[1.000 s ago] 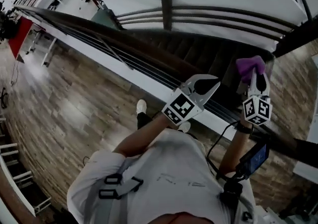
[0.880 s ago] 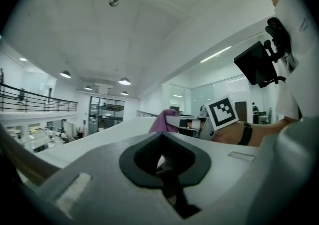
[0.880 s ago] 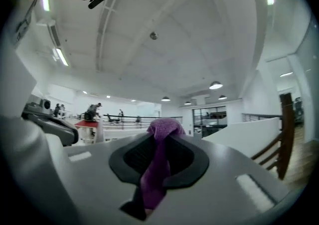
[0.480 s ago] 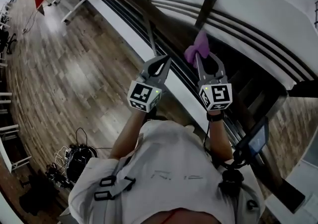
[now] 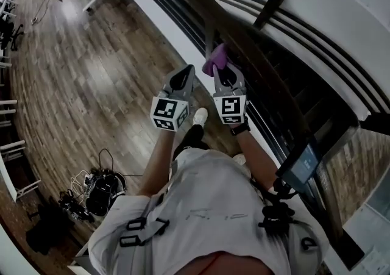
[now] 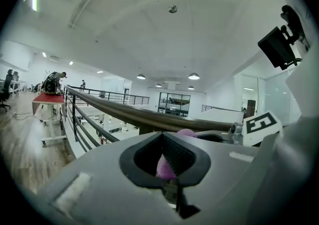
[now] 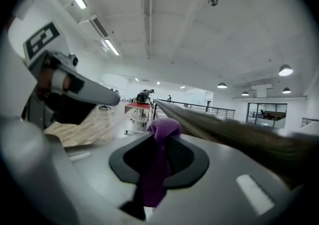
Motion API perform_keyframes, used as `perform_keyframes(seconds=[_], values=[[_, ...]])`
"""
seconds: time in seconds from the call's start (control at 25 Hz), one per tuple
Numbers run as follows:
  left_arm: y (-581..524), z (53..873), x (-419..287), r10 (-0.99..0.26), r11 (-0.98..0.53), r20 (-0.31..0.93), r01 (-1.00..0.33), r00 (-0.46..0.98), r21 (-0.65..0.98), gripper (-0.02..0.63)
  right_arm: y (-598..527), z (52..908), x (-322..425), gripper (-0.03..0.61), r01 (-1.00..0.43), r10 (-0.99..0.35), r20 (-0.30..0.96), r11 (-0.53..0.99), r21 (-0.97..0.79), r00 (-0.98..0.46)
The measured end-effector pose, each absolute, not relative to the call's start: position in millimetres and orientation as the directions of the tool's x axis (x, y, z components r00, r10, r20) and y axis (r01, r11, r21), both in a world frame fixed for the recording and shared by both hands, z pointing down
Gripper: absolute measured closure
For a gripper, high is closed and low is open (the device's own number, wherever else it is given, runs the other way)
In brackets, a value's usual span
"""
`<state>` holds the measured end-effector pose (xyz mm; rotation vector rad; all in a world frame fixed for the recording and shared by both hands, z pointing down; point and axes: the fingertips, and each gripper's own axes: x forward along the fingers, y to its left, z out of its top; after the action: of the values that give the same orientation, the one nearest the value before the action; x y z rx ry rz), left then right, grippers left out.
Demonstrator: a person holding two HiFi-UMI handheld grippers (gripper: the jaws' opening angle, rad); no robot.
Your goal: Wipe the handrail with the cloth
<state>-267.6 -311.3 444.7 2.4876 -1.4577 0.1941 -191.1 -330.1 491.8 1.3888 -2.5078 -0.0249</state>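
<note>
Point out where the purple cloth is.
Head view, centre: the purple cloth is pinched by the right gripper, up against the wooden handrail, just right of the left gripper.

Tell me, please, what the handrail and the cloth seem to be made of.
The handrail looks like varnished wood: dark brown, lengthwise grain streaks, slight sheen. The cloth looks like soft matte fabric, perhaps microfibre: purple, bunched, hanging limp.

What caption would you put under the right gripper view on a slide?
Right gripper shut on a purple cloth, beside a long wooden handrail.
</note>
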Motion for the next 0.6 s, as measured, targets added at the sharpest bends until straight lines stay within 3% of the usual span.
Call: perform_keyframes(seconds=[0.32,0.6], values=[[-333.7,486.0,-280.1,-0.77,-0.521,0.319,-0.833,0.552,0.185,0.612,-410.7,592.4,-175.9,0.523,-0.897,-0.913,0.353,0.318,0.308,-0.203],[-339.3,495.4,-272.8,-0.743,-0.549,0.342,-0.816,0.576,0.182,0.612,-465.8,648.3,-184.5,0.526,-0.852,-0.828,0.535,0.393,0.346,-0.165]])
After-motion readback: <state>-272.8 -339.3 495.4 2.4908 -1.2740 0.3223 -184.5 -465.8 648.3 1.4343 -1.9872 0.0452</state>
